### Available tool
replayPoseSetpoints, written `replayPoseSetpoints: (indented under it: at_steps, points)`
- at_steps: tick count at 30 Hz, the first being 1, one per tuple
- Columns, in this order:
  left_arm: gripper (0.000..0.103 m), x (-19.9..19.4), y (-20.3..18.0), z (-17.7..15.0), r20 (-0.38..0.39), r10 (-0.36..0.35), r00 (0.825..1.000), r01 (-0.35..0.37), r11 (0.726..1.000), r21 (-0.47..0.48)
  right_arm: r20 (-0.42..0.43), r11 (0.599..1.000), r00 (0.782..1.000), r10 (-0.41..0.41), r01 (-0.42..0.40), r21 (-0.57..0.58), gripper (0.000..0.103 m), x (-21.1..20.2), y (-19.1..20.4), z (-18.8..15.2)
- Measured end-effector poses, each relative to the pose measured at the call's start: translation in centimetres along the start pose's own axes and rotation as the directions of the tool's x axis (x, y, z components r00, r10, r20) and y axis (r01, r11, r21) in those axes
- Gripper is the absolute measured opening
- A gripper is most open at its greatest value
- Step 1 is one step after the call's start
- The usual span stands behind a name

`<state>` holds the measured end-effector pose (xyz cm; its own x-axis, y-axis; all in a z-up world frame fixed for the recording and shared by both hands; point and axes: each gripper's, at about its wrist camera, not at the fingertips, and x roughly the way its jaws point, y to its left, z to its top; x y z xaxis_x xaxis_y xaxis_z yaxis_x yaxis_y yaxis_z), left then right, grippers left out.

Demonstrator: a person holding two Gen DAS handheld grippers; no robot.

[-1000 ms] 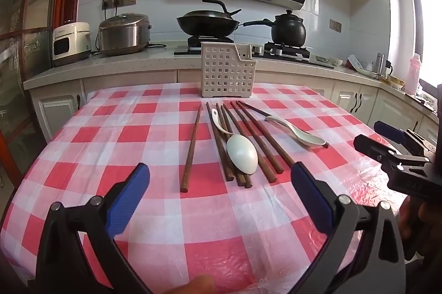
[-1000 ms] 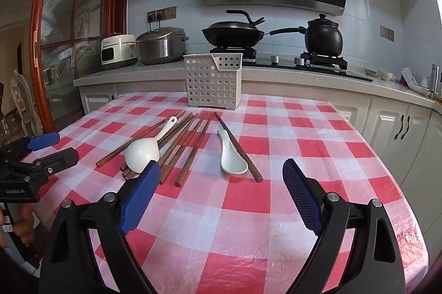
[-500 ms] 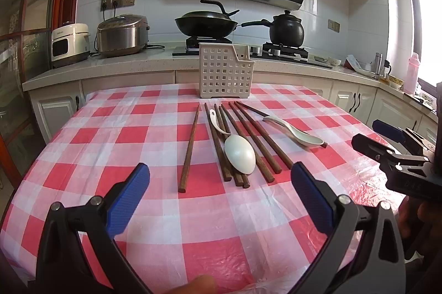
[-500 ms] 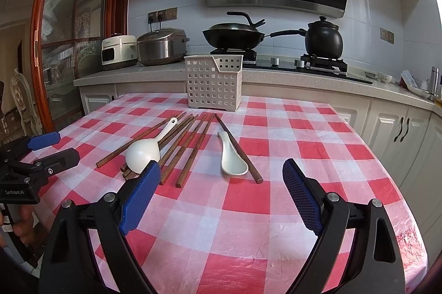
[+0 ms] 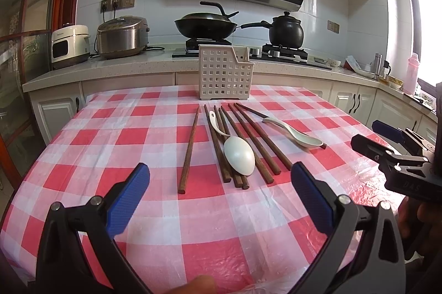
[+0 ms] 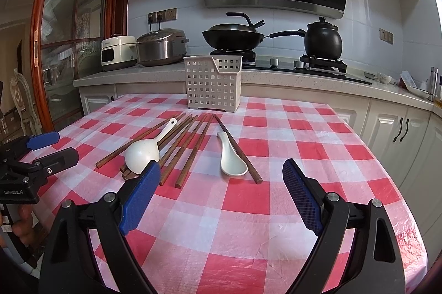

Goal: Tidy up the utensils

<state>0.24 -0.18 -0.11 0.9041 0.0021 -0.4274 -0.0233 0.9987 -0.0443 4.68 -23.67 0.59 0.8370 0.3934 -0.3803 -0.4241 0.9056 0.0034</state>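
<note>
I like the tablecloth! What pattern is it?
Red and white checks on the tablecloth, clearest in the right wrist view.

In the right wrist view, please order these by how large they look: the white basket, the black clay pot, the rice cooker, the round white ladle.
1. white basket
2. rice cooker and black clay pot: alike, so unranked; both stand farther away, so their true sizes stay unsure
3. round white ladle, though nearest the camera

On my left tongs [image 6: 41, 153], at the near left of the right wrist view, white lettering on the black body reads "GenRobot.AI". Nothing else I can read; the white cooker's [image 5: 69, 45] brand is too small.
</note>
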Motion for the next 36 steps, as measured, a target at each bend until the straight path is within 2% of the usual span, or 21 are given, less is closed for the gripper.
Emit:
replayPoseSetpoints:
  at_steps: [19, 36]
  points:
    - [0.099, 0.13, -0.89, -0.34, 0.016, -0.003, 1.0, 0.003, 1.0, 0.001, 0.009, 1.0, 1.0, -0.001, 0.001, -0.004, 0.084, -0.15, 0.01, -0.03]
    - [0.099, -0.15, -0.22, 0.02, 0.019, -0.007, 1.0, 0.007, 1.0, 0.003, 0.011, 1.0, 1.0, -0.001, 0.001, -0.007, 0.084, -0.18, 0.15, -0.12]
